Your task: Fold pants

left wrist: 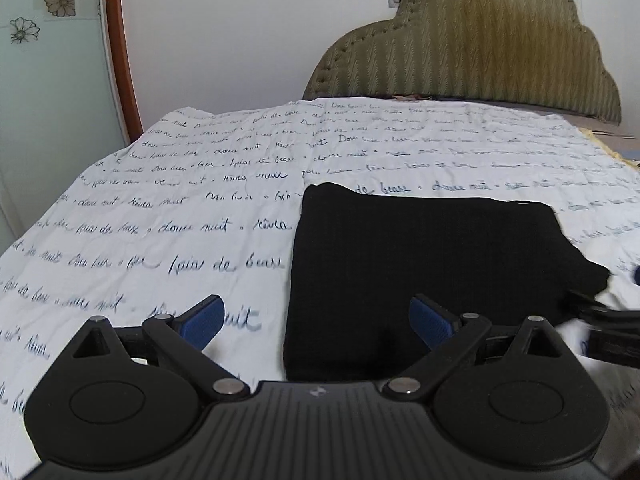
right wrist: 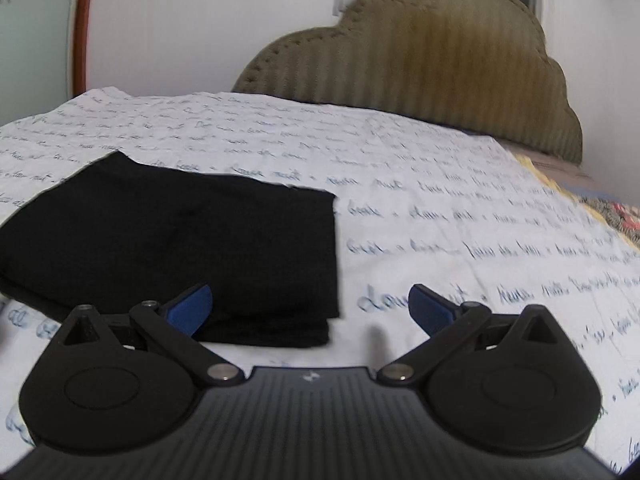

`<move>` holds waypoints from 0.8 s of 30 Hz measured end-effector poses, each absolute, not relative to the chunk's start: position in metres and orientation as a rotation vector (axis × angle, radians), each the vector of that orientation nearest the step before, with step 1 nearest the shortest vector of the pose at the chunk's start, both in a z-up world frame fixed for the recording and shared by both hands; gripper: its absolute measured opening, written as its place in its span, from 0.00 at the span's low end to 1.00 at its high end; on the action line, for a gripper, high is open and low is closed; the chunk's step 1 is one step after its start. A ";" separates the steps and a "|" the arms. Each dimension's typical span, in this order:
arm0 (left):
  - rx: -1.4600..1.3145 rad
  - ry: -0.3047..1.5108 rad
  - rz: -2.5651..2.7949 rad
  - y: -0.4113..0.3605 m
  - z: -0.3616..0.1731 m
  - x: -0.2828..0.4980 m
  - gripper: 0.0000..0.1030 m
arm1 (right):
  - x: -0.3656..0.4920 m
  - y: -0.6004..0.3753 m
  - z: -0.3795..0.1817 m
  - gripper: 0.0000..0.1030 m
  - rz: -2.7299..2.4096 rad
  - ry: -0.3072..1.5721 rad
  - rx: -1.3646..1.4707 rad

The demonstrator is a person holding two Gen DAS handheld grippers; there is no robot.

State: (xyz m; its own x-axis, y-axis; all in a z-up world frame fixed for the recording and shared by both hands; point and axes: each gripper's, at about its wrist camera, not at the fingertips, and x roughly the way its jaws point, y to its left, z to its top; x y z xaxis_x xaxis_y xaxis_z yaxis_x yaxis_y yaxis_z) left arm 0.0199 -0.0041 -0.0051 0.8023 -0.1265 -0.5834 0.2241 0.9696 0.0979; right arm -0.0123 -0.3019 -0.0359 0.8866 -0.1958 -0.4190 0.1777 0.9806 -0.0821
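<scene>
1. The white cotton bedsheet printed with dark cursive script [left wrist: 160, 208] lies spread flat under both tools, probably as a smooth folding surface.
2. The black knit pants [left wrist: 420, 272], folded into a compact layered rectangle, rest on that sheet ahead of the left gripper's [left wrist: 316, 320] right fingertip and ahead of the right gripper's [right wrist: 310, 308] left fingertip; folding looks nearly or fully done.
3. Both grippers have their blue-padded fingers spread wide, holding nothing, clear of the cloth.
4. No containers show in either view.

Pants [left wrist: 424, 272] lie on sheet [left wrist: 180, 200] (headboard [left wrist: 480, 52] behind).
</scene>
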 end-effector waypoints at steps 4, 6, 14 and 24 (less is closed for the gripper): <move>0.149 0.660 -0.215 -0.014 -0.013 0.039 0.96 | -0.024 -0.312 -0.028 0.93 -0.157 0.383 -0.008; 0.156 0.666 -0.227 -0.018 -0.016 0.041 0.96 | -0.023 -0.309 -0.026 0.87 -0.109 0.373 -0.039; 0.213 0.657 -0.218 -0.028 -0.021 0.040 0.96 | -0.012 -0.313 -0.037 0.47 0.006 0.433 -0.022; 0.255 0.633 -0.264 -0.052 -0.012 0.032 0.96 | -0.021 -0.305 -0.034 0.42 -0.001 0.401 -0.110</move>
State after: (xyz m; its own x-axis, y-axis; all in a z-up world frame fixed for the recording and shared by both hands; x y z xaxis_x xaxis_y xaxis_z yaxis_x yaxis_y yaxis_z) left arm 0.0320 -0.0517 -0.0124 0.7752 -0.1637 -0.6102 0.3182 0.9356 0.1532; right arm -0.0207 -0.3048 -0.0340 0.9207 -0.0223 -0.3897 -0.0210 0.9941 -0.1066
